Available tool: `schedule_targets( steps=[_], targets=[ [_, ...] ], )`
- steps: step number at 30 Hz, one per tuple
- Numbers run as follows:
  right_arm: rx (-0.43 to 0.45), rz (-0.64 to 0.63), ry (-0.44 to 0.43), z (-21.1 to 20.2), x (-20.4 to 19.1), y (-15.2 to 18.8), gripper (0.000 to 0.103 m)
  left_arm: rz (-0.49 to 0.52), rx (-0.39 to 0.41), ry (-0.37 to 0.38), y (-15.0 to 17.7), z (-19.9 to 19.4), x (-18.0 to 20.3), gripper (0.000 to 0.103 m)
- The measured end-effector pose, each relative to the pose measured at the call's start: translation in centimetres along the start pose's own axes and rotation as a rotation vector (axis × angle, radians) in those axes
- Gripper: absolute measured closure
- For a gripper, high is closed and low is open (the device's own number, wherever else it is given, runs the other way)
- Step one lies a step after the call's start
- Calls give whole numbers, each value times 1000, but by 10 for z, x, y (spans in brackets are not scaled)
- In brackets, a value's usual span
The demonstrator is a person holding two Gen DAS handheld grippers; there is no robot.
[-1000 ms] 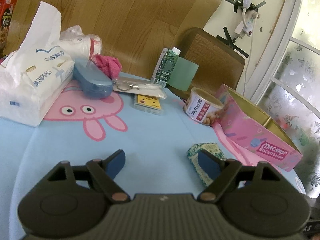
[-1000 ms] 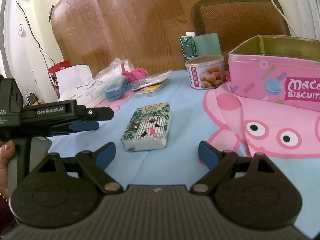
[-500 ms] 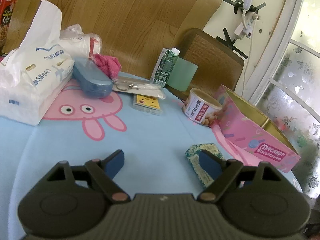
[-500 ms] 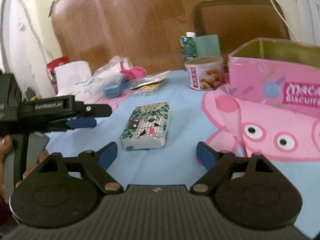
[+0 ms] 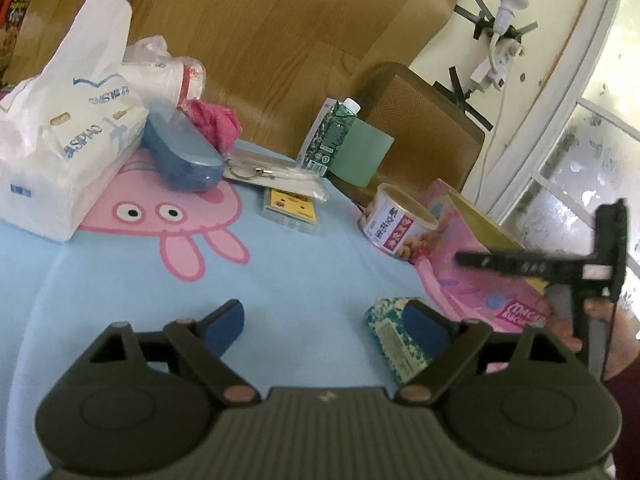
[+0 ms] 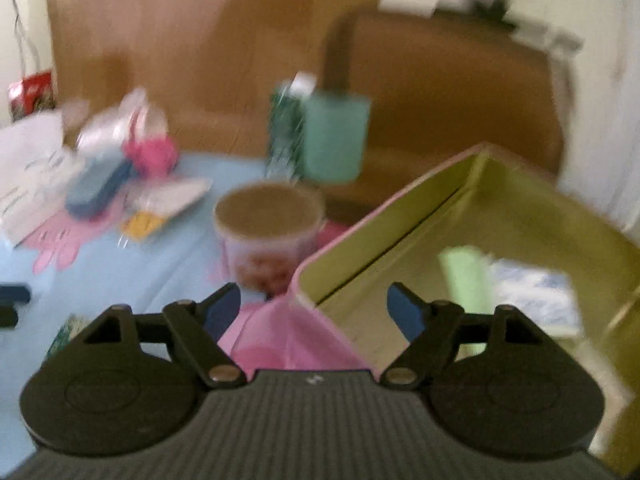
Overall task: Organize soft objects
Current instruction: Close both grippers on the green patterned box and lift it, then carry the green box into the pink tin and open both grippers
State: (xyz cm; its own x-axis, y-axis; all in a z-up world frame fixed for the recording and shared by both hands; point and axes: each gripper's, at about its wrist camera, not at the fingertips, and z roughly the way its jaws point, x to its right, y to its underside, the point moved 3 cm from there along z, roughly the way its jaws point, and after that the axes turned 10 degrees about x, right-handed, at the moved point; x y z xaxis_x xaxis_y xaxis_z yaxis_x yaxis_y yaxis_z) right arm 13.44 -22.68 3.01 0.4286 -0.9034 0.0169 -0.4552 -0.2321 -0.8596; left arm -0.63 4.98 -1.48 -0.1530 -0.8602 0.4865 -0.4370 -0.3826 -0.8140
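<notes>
A green patterned tissue pack (image 5: 390,334) lies on the blue tablecloth, partly behind the right finger of my left gripper (image 5: 322,324), which is open and empty. My right gripper (image 6: 314,308) is open and empty, raised over the near corner of the open pink biscuit tin (image 6: 472,216); it shows in the left wrist view (image 5: 520,266) above the tin (image 5: 480,280). Inside the tin lie a light green item (image 6: 464,280) and a white-blue packet (image 6: 532,292). A pink cloth (image 5: 214,124) lies at the back left. The right wrist view is blurred.
A large tissue pack (image 5: 60,152), a blue case (image 5: 182,156), a plastic bag with keys (image 5: 272,174), a yellow card box (image 5: 290,208), a peanut can (image 5: 398,226) and a green carton (image 5: 334,138) stand on the table. A brown chair (image 5: 424,120) is behind.
My right gripper has risen and swung right from the tissue pack to over the tin's corner, and now appears in the left wrist view. My left gripper has barely moved.
</notes>
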Motion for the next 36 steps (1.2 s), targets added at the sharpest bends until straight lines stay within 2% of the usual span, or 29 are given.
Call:
schedule_targets(
  steps=[1, 4, 8, 10, 11, 12, 14, 15, 16, 17, 19, 21, 24, 25, 26, 27, 28, 29, 31, 33, 36],
  targets=[
    [-46, 21, -58, 4, -1, 4, 24, -8, 0, 3, 0, 0, -1, 12],
    [-38, -49, -56, -9, -17, 10, 22, -22, 0, 13, -1, 1, -3, 12],
    [-14, -22, -154, -39, -29, 25, 21, -24, 0, 18, -2, 1, -4, 11],
    [-3, -19, -147, -49, -31, 29, 23, -27, 0, 20, -2, 1, -4, 11],
    [23, -12, -128, -57, -32, 30, 24, -29, 0, 21, -2, 1, -5, 11],
    [82, -15, -74, -67, -34, 28, 23, -31, 1, 23, -2, 1, -5, 11],
    [267, -66, 65, -97, -44, 25, 22, -41, 4, 30, -3, 0, -6, 11],
    [333, -92, 56, -113, -53, 27, 22, -50, 6, 36, -3, -1, -7, 11],
    [362, -100, 9, -125, -62, 31, 22, -57, 5, 38, -4, -1, -8, 11],
    [362, -93, -54, -131, -73, 37, 22, -60, 4, 40, -4, -1, -7, 12],
    [292, -88, -145, -126, -96, 51, 22, -49, 7, 53, -4, -1, 0, 14],
    [219, -93, -166, -108, -115, 65, 23, -48, -7, 76, -5, 2, 10, 16],
    [137, -82, -141, -77, -127, 75, 22, -48, -82, 132, -1, 12, 30, 25],
    [121, -74, -142, -67, -128, 75, 22, -32, -115, 129, 2, 18, 36, 31],
    [99, -63, -141, -58, -129, 75, 25, -16, -158, 117, 8, 26, 41, 43],
    [78, -44, -151, -50, -130, 75, 29, -2, -202, 118, 14, 35, 46, 53],
    [92, -43, -159, -49, -131, 76, 47, 21, -215, 132, 19, 40, 52, 61],
    [99, -64, -175, -49, -136, 74, 50, 63, -200, 126, 21, 41, 59, 61],
    [118, -54, -151, -57, -135, 72, 53, 130, -176, 134, 19, 39, 75, 61],
    [204, -40, -120, -73, -125, 66, 53, 172, -133, 185, 7, 35, 95, 61],
    [361, -53, -19, -105, -108, 56, 53, 224, -71, 279, -15, 38, 133, 61]
  ],
)
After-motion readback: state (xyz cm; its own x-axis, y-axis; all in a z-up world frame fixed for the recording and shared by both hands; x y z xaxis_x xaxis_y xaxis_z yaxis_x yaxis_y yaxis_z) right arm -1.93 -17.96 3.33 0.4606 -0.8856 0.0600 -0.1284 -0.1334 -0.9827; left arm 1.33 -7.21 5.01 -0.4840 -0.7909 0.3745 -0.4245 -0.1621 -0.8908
